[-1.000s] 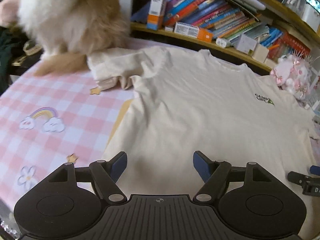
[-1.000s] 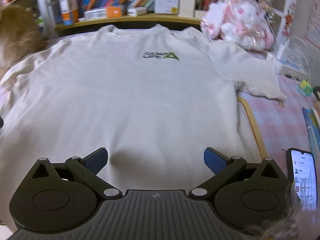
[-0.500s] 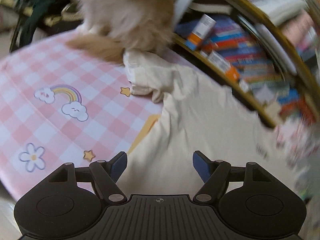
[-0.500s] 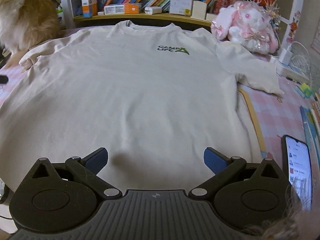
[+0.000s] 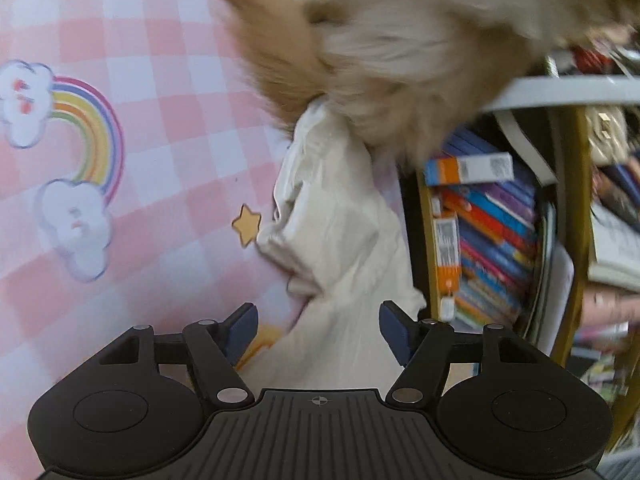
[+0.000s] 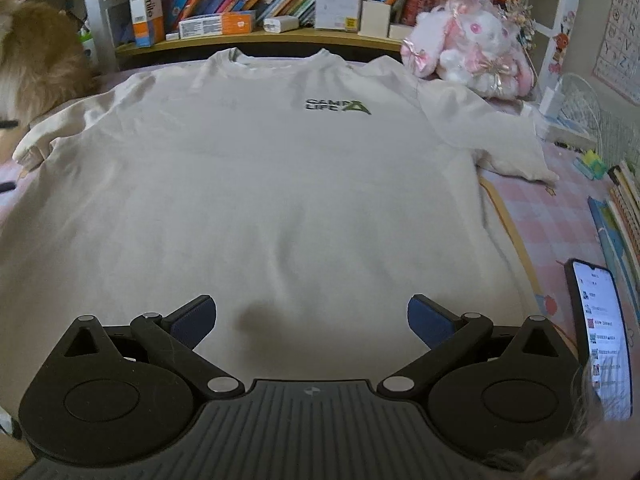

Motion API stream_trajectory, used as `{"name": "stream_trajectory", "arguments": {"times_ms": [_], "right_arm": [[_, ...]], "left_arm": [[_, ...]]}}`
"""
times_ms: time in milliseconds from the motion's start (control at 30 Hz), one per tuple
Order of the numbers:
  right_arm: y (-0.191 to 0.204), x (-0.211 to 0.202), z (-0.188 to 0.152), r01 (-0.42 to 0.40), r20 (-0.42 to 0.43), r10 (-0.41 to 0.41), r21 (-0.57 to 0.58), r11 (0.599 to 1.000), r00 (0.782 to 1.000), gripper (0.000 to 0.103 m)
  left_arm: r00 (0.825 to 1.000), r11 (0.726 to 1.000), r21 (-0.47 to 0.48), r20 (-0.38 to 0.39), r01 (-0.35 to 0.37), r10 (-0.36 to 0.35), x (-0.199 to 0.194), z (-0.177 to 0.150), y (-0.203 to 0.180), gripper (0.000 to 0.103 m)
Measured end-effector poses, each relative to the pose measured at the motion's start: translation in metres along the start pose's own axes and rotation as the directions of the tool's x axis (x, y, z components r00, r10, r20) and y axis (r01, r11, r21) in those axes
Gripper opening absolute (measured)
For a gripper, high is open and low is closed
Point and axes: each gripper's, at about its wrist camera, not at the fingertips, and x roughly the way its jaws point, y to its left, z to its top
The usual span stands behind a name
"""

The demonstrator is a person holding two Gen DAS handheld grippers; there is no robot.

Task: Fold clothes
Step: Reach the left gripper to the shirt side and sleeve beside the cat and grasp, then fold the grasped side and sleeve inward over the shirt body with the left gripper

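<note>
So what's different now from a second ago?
The left gripper swung away from the shirt's body toward its sleeve beside the furry animal, rolling as it went; its jaws are closing, sleeve cloth between them but not pinched. The right gripper backed off slightly, open. The shirt stayed flat.

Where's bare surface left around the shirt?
Bare pink check cloth lies left of the crumpled sleeve, around the rainbow print. A narrower strip runs between the shirt and the phone. Crowded: fluffy animal on the sleeve end, plush toy by the other shoulder.
</note>
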Motion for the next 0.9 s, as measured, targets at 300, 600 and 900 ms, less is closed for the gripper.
{"name": "stream_trajectory", "arguments": {"times_ms": [300,600,900], "right_arm": [[0.021,-0.002,0.002,0.067,-0.032,-0.067,-0.018,0.998,0.997,0.103],[0.015,0.005,0.0,0.081,-0.068,-0.081,-0.009,0.997,0.994,0.103],[-0.004,0.008,-0.001,0.088,-0.075,-0.085,0.04,0.995,0.994,0.103]], "left_arm": [[0.997,0.989,-0.145,0.072,0.027,-0.016,0.021,0.025,0.004,0.041],[0.981,0.995,0.089,0.192,-0.038,0.02,0.007,0.021,-0.044,0.006],[0.935,-0.249,0.968,0.119,-0.034,0.334,0.1,-0.184,-0.142,0.017]]}}
